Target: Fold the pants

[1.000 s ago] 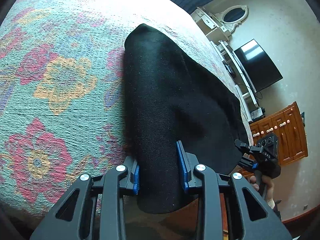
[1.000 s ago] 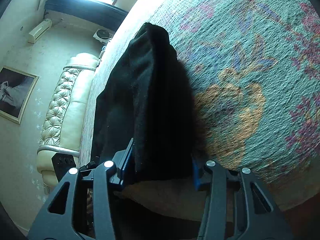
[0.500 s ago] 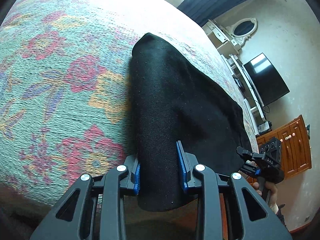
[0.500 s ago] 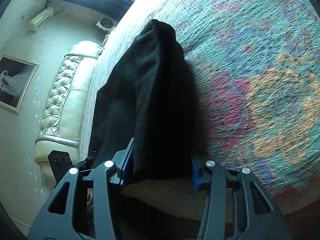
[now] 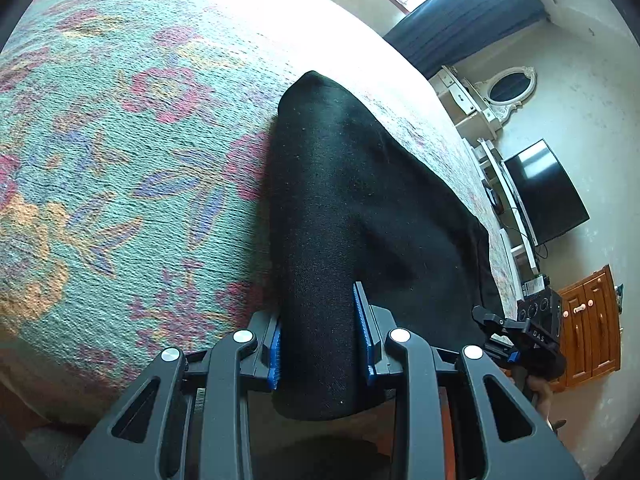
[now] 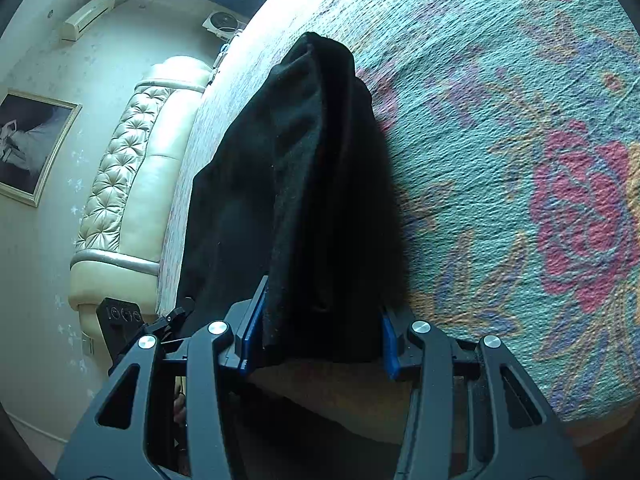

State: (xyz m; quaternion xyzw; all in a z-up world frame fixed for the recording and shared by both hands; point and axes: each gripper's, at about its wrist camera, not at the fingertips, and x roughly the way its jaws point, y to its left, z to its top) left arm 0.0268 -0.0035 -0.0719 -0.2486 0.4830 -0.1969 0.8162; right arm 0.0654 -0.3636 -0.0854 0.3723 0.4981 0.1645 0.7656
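Both grippers have carried the black pants (image 5: 340,216) farther across the floral bedspread (image 5: 120,160); left gripper (image 5: 320,344) and right gripper (image 6: 316,332) each clamp a near corner; mid-fold, likely; next, lay it flat.

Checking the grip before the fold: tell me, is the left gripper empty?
No, the left gripper has the black pants pinched between its blue pads.
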